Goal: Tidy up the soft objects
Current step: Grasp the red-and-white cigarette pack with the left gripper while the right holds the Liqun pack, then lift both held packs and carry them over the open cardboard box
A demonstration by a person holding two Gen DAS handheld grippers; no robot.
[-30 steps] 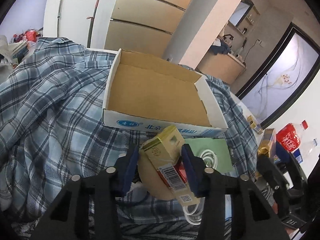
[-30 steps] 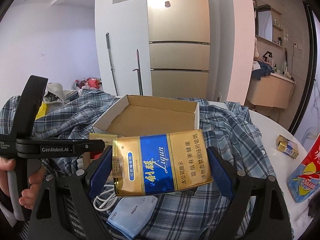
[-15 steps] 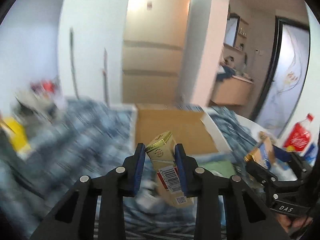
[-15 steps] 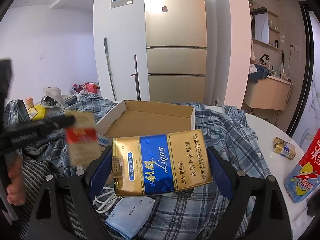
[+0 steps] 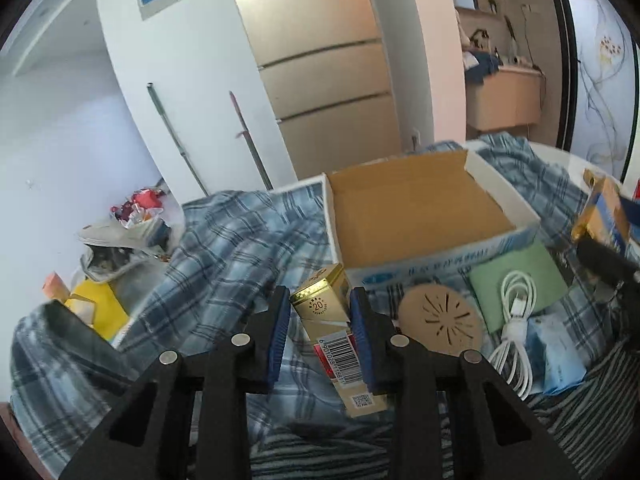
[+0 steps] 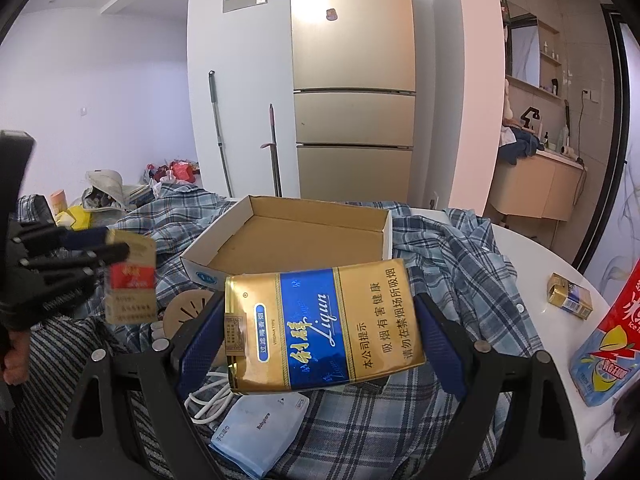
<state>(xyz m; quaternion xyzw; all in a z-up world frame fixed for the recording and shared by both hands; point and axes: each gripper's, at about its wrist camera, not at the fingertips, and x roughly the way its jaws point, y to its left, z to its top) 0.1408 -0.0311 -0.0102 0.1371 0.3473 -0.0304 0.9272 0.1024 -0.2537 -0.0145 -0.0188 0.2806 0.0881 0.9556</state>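
My left gripper (image 5: pixel 320 336) is shut on a gold and red cigarette pack (image 5: pixel 334 332) and holds it in the air left of and in front of the open cardboard box (image 5: pixel 412 216). The same pack (image 6: pixel 130 280) shows blurred at the left of the right wrist view. My right gripper (image 6: pixel 320 328) is shut on a gold and blue cigarette pack (image 6: pixel 324 320), held flat just in front of the box (image 6: pixel 296 240). The box lies on a blue plaid shirt (image 5: pixel 224 248) and is empty.
In front of the box lie a round cork coaster (image 5: pixel 440 316), a green card (image 5: pixel 516 276), a white coiled cable (image 5: pixel 514 320) and a blue face-mask pack (image 6: pixel 256 436). A small gold pack (image 6: pixel 568 296) and a red-blue drink bottle (image 6: pixel 612 340) are on the white table at the right.
My left gripper swung left and away from the box front with its pack, tilting the view up. The right gripper rose slightly with its pack still held.
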